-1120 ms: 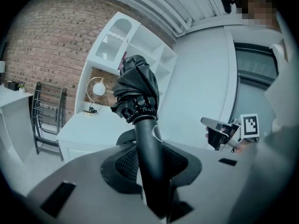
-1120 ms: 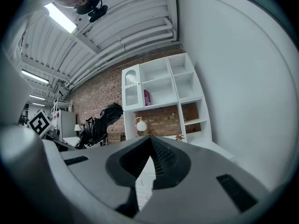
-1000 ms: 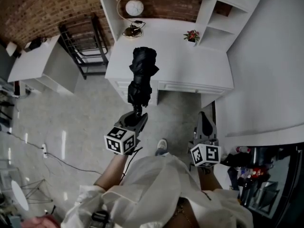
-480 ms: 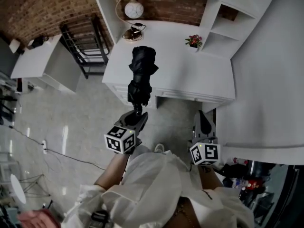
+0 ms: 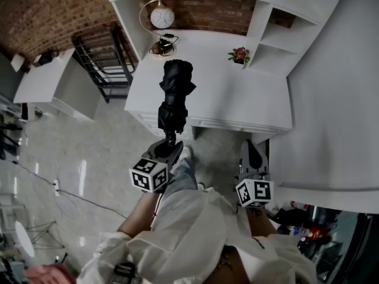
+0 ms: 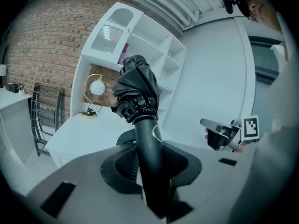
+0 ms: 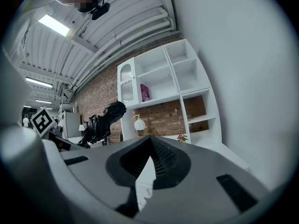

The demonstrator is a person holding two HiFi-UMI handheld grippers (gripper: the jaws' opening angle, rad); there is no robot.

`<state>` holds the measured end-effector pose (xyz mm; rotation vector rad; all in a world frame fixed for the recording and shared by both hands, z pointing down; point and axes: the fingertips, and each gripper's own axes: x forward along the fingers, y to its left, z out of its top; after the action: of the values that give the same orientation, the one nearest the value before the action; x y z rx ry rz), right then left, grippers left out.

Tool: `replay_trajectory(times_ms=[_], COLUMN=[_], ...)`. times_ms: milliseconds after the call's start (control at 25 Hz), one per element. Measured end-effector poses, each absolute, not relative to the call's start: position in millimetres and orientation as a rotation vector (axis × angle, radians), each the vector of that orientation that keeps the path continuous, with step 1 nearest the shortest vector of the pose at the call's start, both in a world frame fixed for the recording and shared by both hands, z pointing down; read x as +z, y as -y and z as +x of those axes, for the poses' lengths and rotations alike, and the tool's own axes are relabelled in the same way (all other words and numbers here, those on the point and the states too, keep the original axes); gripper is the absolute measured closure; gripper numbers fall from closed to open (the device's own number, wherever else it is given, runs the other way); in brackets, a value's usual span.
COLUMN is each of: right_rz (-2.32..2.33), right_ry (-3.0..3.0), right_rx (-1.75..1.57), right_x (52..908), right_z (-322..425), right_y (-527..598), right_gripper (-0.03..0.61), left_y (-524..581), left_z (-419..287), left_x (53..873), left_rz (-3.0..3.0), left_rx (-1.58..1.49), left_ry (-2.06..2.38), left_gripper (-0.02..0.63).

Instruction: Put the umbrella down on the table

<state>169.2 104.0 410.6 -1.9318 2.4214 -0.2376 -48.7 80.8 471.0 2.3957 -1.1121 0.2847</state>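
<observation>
A folded black umbrella (image 5: pixel 174 96) sticks up and forward from my left gripper (image 5: pixel 170 142), which is shut on its black handle (image 6: pixel 148 143). In the head view its canopy hangs over the front left part of the white table (image 5: pixel 237 93), above the surface. The left gripper view shows the bunched canopy (image 6: pixel 136 90) right in front, with the table (image 6: pixel 79 134) beyond. My right gripper (image 5: pixel 253 149) is held to the right near the table's front edge, with its jaws together and nothing in them. From the right gripper view the umbrella (image 7: pixel 100 120) shows at left.
A globe lamp (image 5: pixel 161 18) and a small flower pot (image 5: pixel 239 55) stand at the back of the table under white shelves (image 5: pixel 278 28). A black rack (image 5: pixel 103 58) and a white side table (image 5: pixel 44 81) are at left. A white wall (image 5: pixel 337 99) runs along the right.
The person has stepped toward the table: its front edge is nearer, and a leg and shoe now show between the grippers. The umbrella stays in the left gripper.
</observation>
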Motion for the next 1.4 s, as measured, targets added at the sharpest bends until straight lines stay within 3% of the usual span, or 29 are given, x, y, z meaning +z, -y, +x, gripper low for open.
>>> replay_trajectory(times_ms=[200,1400], right_rz=[-1.940,-2.049], right_ry=[-2.411,-2.435], right_rx=[-0.202,-0.252], right_x=[413,429], right_z=[165,126], right_y=[-101,161], right_gripper=[0.561,0.561], left_y=[-74,188], left_z=[-49,-56], left_x=[478,518], left_rz=[2.409,2.368], left_rx=[0.259,0.306], left_ry=[1.101,0.931], left_gripper=[0.489,0.489])
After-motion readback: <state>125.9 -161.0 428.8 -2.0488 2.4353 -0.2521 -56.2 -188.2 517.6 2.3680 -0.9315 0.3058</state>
